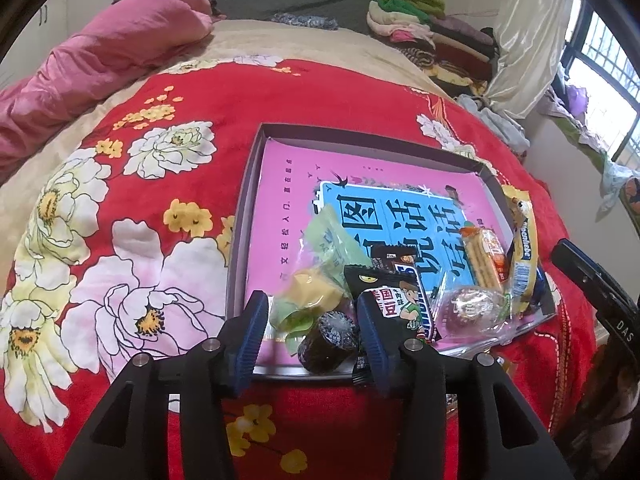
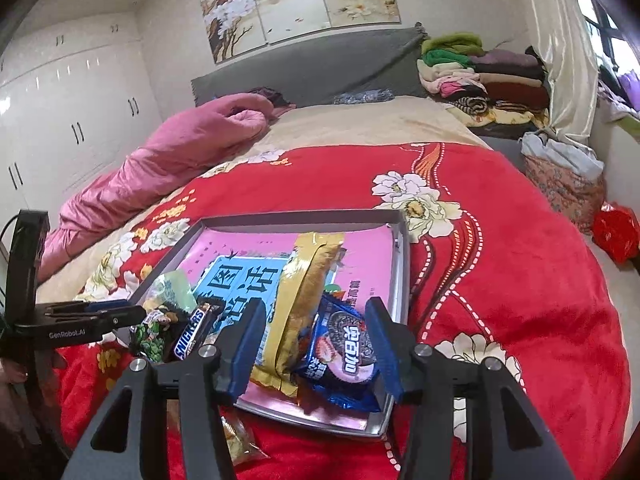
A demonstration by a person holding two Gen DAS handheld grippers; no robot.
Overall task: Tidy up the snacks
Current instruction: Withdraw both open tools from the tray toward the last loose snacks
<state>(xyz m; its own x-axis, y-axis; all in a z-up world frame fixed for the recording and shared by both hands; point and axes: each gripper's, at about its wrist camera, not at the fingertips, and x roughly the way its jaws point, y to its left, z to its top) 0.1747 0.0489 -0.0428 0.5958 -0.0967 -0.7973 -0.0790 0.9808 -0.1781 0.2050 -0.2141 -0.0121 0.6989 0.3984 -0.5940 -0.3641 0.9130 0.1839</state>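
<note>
Looking along the left tool (image 1: 316, 328), its two blue pads stand apart with a dark round jelly cup (image 1: 328, 342) lying loose between them, touched by neither pad. The cup sits at the near edge of a shallow grey tray (image 1: 240, 208) on a bed with a red flowered blanket (image 1: 132, 200). A pink book (image 1: 288, 168) lines the tray floor. Crowded in the near end are a green wrapped sweet (image 1: 332, 240), a yellow sweet (image 1: 312, 288), a black bean packet (image 1: 396, 300), a clear round sweet (image 1: 474, 304), a biscuit pack (image 1: 488, 260) and a yellow stick pack (image 1: 522, 248) leaning on the right rim. The far half of the tray is bare book, and the blanket to the left is open.

From the right wrist, the right tool (image 2: 316, 344) also has its pads apart. A blue cookie packet (image 2: 344, 348) and a gold wafer pack (image 2: 300, 300) lie between them at the tray's near right corner; the right pad stands just beside the cookie packet, and contact cannot be told. A Snickers bar (image 2: 192, 336) lies to the left, close to the left tool's tip. A small clear bag (image 2: 240, 438) lies on the blanket outside the near rim. Right of the tray the blanket is open to the bed's edge.
</note>
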